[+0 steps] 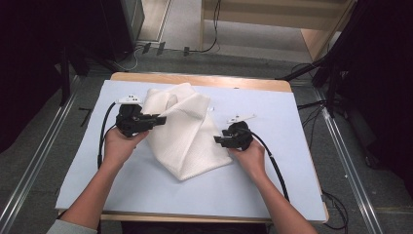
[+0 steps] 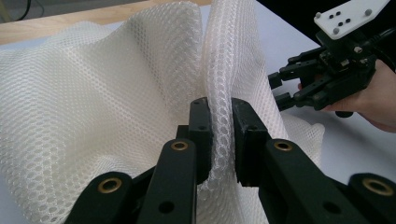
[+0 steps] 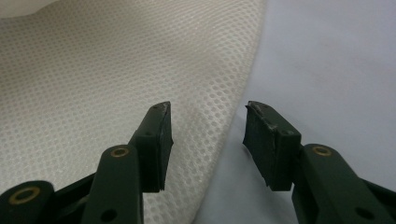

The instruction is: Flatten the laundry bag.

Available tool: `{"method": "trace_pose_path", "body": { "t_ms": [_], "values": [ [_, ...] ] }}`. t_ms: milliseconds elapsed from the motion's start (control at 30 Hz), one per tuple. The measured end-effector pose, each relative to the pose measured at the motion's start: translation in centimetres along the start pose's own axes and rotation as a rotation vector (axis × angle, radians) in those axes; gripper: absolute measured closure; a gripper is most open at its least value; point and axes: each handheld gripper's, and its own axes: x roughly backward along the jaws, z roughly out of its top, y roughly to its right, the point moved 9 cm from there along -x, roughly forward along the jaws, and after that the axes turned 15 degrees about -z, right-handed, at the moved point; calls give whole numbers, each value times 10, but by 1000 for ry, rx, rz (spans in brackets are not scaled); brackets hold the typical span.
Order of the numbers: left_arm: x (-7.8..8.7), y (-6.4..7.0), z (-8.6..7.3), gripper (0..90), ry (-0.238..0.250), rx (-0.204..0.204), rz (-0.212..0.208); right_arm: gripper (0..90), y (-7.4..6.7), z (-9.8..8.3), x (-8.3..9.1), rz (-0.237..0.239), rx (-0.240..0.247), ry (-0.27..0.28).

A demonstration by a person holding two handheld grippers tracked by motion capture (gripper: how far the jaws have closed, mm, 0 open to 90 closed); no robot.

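With the white mesh cloth (image 1: pixel 187 134) heaped at the centre of the frame on the pale blue table (image 1: pixel 272 185), the left gripper (image 2: pixel 219 135) pinches a raised fold while the right gripper (image 3: pixel 208 140), jaws spread, straddles its edge, probably needing to close there next.

The high view looks forward and down from the person's side over the whole table (image 1: pixel 272 195), while each gripper view sits close behind its own jaws, all three sharing the white mesh cloth (image 1: pixel 187 131), lying centre frame from above.
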Motion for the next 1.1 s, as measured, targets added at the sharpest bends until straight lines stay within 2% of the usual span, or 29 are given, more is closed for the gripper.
{"method": "trace_pose_path", "body": {
  "t_ms": [67,100,133,167,200,233,267,333,367,433,467,567,900,967,1067,1100],
  "values": [
    [0,0,-1,808,-1,-1,0,542,-3,1,-2,0,13,1],
    [-1,0,-1,809,0,1,-5,588,-5,1,-4,-26,48,1],
    [-1,0,-1,809,0,1,-5,588,-5,1,-4,-26,48,1],
    [0,0,-1,810,1,1,-5,666,-6,2,-4,-43,65,0],
    [0,0,-1,809,1,0,-4,686,-5,2,-4,-53,76,-1],
    [0,0,-1,810,1,0,-4,686,-5,2,-4,-53,76,-1],
    [0,0,0,810,4,0,-7,725,-5,2,-4,-52,83,1],
    [0,0,0,810,5,-1,-7,853,-6,2,-3,-37,86,-8],
    [0,0,0,810,5,-2,-9,885,-7,2,-2,-39,95,-13],
    [1,0,0,811,6,-3,-7,893,-7,2,-2,-38,82,-17],
    [2,0,1,812,14,-1,-9,900,-5,2,-1,-25,55,-28],
    [4,-1,4,812,33,0,-15,900,0,2,2,-14,19,-46],
    [7,-6,7,814,58,6,-11,900,15,1,12,-31,-18,-52],
    [7,-6,10,821,66,9,-26,900,20,0,15,-37,-34,-50],
    [7,-7,11,820,72,11,-27,900,26,-2,18,-44,-41,-53],
    [8,-9,12,820,83,15,-23,900,33,-5,23,-54,-61,-53]
  ]
}}
